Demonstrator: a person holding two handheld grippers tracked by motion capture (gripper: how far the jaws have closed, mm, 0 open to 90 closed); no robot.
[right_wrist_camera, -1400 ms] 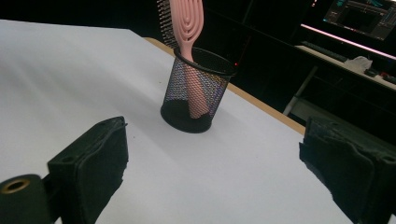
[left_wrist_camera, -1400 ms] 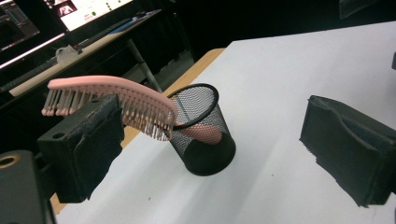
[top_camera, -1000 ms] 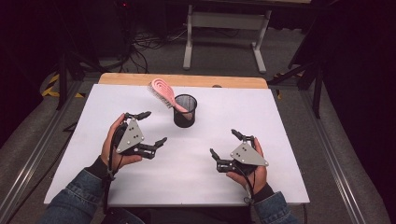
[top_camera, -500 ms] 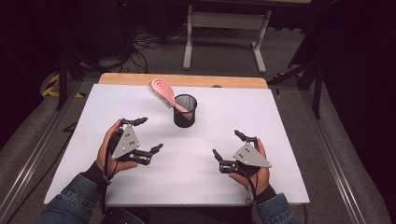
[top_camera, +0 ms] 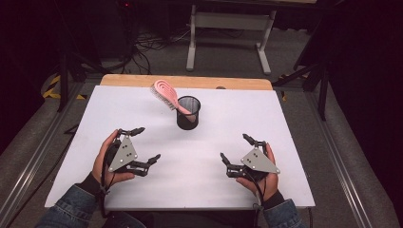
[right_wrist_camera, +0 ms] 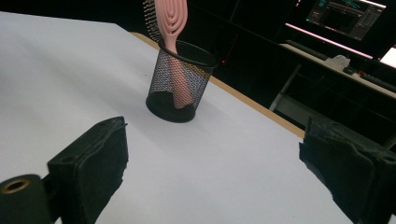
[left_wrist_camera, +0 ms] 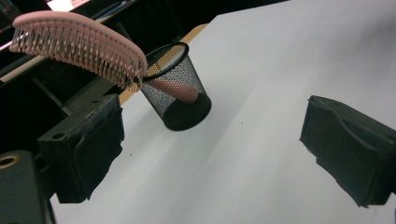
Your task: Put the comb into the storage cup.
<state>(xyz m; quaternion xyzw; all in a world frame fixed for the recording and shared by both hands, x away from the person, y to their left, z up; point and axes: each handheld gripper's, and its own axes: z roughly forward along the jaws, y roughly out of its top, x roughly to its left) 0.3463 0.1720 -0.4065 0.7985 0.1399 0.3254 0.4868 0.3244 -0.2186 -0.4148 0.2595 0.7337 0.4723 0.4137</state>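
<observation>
A pink hairbrush (top_camera: pixel 166 93) stands handle-down in a black mesh cup (top_camera: pixel 188 113) at the middle rear of the white table top (top_camera: pixel 294 123); its bristled head leans out to the left. The cup (left_wrist_camera: pixel 176 93) and brush (left_wrist_camera: pixel 79 43) lie ahead of my left gripper (top_camera: pixel 146 143), which is held open near the front left, nothing between its jaws. My right gripper (top_camera: pixel 235 148) is open too, near the front right, empty. From it the cup (right_wrist_camera: pixel 180 87) and brush (right_wrist_camera: pixel 169 23) show ahead, apart from the jaws.
A wooden strip (top_camera: pixel 185 81) edges the table's far side. Beyond it stand a white frame leg (top_camera: pixel 192 45), cables on the floor and dark stands. A lit monitor (right_wrist_camera: pixel 348 16) shows off to one side.
Both hands have drawn back toward the front edge, the left one also shifting leftward. Both grippers stay open. Brush and cup have not moved.
</observation>
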